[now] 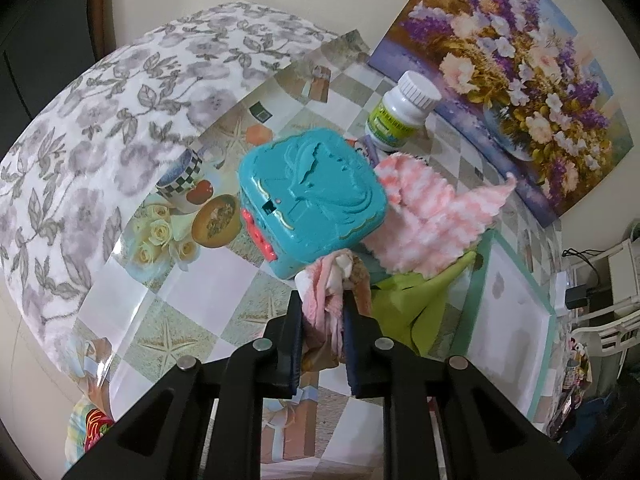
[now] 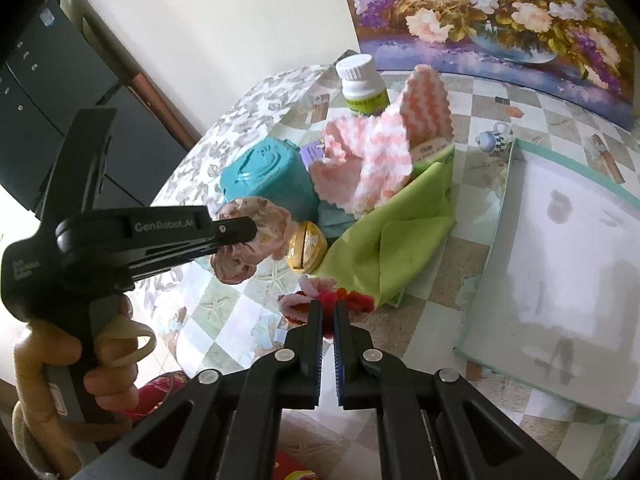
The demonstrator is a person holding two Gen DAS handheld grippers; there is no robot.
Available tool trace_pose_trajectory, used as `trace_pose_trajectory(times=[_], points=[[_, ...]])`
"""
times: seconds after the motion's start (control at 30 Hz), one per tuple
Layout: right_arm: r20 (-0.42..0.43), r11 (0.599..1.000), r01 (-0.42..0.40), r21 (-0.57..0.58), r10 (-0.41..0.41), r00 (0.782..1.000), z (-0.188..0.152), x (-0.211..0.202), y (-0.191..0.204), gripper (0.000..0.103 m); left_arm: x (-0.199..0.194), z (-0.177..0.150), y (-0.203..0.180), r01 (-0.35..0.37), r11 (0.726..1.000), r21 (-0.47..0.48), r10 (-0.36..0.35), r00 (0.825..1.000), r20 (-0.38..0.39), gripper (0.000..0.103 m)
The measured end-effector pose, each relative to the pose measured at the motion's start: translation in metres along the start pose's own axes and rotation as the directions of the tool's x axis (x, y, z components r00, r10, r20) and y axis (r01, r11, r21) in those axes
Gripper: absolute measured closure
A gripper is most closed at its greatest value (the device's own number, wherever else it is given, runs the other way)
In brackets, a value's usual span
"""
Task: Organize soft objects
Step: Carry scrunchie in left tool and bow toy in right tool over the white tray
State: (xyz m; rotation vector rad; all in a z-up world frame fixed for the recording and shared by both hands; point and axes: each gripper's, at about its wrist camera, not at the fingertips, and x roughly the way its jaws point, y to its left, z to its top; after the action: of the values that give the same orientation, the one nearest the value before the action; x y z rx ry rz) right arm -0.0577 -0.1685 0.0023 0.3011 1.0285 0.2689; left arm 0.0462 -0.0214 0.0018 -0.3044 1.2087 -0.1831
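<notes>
Right wrist view, left to right: a hand at lower left holds the left gripper, whose jaws are pinched shut on a pink-brown scrunchie lifted clear of the table. At centre bottom the right gripper is closed on a red and pink fuzzy piece just above the tabletop. Behind them, mid-frame, sit a teal box, a gold tin, a green cloth and a pink-white towel, with a white bottle further back. At right lies a white tray, which looks bare.

I judge the sorting barely begun: two soft things are gripped and raised, none placed, and the towel and cloth lie heaped beside the hard items.

Count: four soft things (scrunchie, fuzzy piece, towel, cloth), one box, one tin, one bottle, one tray, two grippers.
</notes>
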Motion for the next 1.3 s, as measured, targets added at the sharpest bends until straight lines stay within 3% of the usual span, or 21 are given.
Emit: trace_pose_trajectory(times=[0.07, 0.27, 0.47, 0.67, 0.87, 1.0, 1.3], points=[[0.014, 1.000, -0.001, 0.011, 0.001, 1.000, 0.001, -0.004, -0.003, 0.097, -0.017, 0.000, 0.018, -0.001, 1.000, 0.017, 0.001, 1.000, 0.019, 0.085], [0.056, 0.998, 0.012, 0.063, -0.016, 0.998, 0.006, -0.015, -0.019, 0.097, -0.032, -0.011, 0.002, 0.020, 0.999, 0.042, -0.023, 0.996, 0.091, 0.085], [0.104, 0.979, 0.078, 0.191, -0.099, 0.990, 0.010, -0.032, -0.059, 0.097, -0.030, -0.021, -0.033, 0.059, 0.990, 0.126, -0.070, 0.994, 0.089, 0.085], [0.126, 0.915, 0.158, 0.371, -0.218, 0.968, 0.005, -0.058, -0.114, 0.097, -0.022, -0.044, -0.097, 0.092, 0.947, 0.307, -0.120, 0.990, 0.072, 0.085], [0.112, 0.820, 0.273, 0.503, -0.375, 0.920, -0.008, -0.087, -0.164, 0.097, -0.007, -0.067, -0.146, 0.080, 0.886, 0.456, -0.115, 0.992, 0.048, 0.085], [0.071, 0.750, 0.337, 0.569, -0.453, 0.889, -0.020, -0.098, -0.191, 0.097, 0.004, -0.080, -0.166, 0.076, 0.849, 0.522, -0.104, 0.994, 0.025, 0.085], [-0.010, 0.629, 0.410, 0.661, -0.539, 0.842, -0.040, -0.110, -0.223, 0.097, 0.023, -0.098, -0.200, 0.075, 0.783, 0.618, -0.096, 0.995, 0.001, 0.084]])
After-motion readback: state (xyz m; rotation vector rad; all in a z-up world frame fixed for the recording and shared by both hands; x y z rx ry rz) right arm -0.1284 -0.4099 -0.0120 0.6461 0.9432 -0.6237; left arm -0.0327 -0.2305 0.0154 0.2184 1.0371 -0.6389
